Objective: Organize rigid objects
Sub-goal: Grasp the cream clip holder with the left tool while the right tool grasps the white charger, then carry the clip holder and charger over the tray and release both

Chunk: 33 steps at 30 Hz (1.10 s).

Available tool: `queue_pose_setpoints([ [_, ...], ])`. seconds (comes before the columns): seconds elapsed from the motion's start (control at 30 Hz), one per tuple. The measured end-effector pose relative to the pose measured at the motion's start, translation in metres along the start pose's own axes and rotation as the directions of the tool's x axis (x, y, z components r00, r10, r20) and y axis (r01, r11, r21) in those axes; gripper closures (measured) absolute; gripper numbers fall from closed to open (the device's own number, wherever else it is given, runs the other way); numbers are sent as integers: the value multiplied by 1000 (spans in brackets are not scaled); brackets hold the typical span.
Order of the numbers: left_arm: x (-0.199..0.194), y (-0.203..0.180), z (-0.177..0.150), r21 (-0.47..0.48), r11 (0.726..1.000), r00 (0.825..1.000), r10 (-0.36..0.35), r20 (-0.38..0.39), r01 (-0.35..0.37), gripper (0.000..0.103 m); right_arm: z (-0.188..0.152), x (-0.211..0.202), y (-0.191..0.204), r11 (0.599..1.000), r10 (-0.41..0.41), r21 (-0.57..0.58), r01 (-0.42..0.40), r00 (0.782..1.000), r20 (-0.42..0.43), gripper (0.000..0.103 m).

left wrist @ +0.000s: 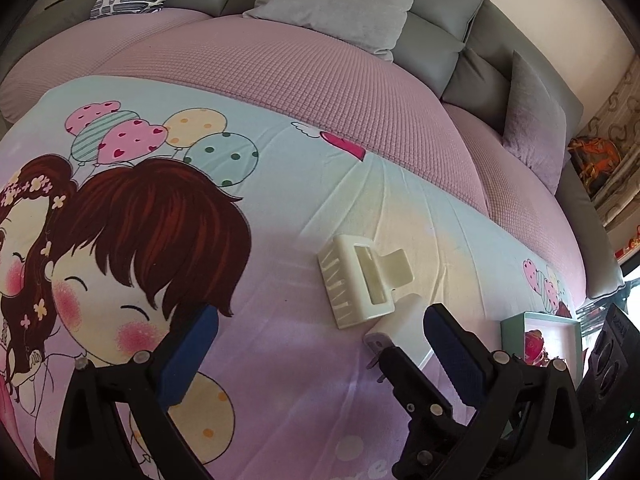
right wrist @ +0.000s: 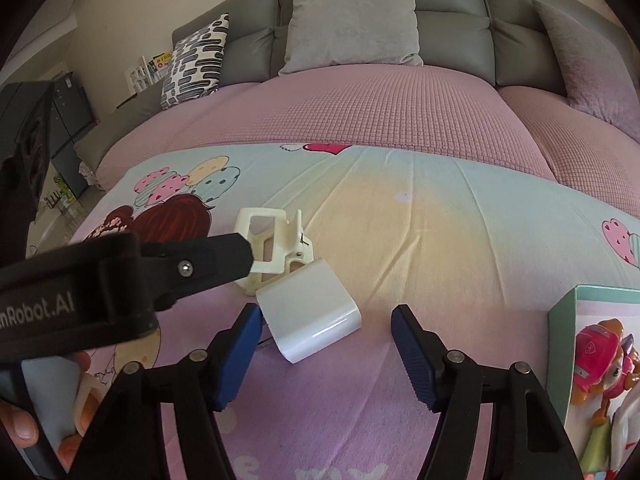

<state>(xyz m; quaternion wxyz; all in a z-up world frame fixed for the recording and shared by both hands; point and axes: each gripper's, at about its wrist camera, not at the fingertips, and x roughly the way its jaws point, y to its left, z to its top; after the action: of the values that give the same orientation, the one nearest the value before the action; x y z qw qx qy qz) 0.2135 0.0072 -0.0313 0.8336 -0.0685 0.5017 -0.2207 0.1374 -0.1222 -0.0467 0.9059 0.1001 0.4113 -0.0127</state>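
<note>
The left gripper (left wrist: 320,340) and the right gripper (right wrist: 326,354) both have their jaws apart, holding nothing. The white charger (right wrist: 310,316) lies on the cartoon sheet (right wrist: 440,240), touching the cream hair clip (right wrist: 272,240). At the right, the green box (right wrist: 564,312) holds a pink toy figure (right wrist: 596,360).

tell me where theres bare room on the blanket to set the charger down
Free: the yellow patch right of the hair claw clip and white charger, up to the pink sofa cover, and left of the toy box. Crowded: around clip and charger, where both open grippers sit.
</note>
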Motion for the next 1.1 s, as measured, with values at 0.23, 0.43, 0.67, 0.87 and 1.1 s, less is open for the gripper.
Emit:
queue_pose_setpoints([
  [0.23, 14, -17, 4, 48, 999, 1000, -9, -11, 10, 11, -1, -3, -6, 1000, 12, 24, -12, 1000, 12, 50],
  [0.43, 28, -26, 5, 74, 997, 1000, 17, -20, -16, 29, -3, -9, -20, 998, -18, 58, 17, 1000, 16, 50],
  [0.67, 32, -32, 5, 116, 993, 999, 38, -13, -36, 53, -6, -13, -26, 997, -34, 67, 33, 999, 15, 51],
  [0.87, 19, -34, -6, 111, 994, 1000, 18, -2, -18, 53, -12, -24, -29, 996, -41, 84, 40, 999, 13, 51],
  [1.1, -19, -37, -27, 69, 998, 999, -9, 39, 6, 53, -25, -55, -33, 991, -36, 130, 32, 999, 31, 51],
])
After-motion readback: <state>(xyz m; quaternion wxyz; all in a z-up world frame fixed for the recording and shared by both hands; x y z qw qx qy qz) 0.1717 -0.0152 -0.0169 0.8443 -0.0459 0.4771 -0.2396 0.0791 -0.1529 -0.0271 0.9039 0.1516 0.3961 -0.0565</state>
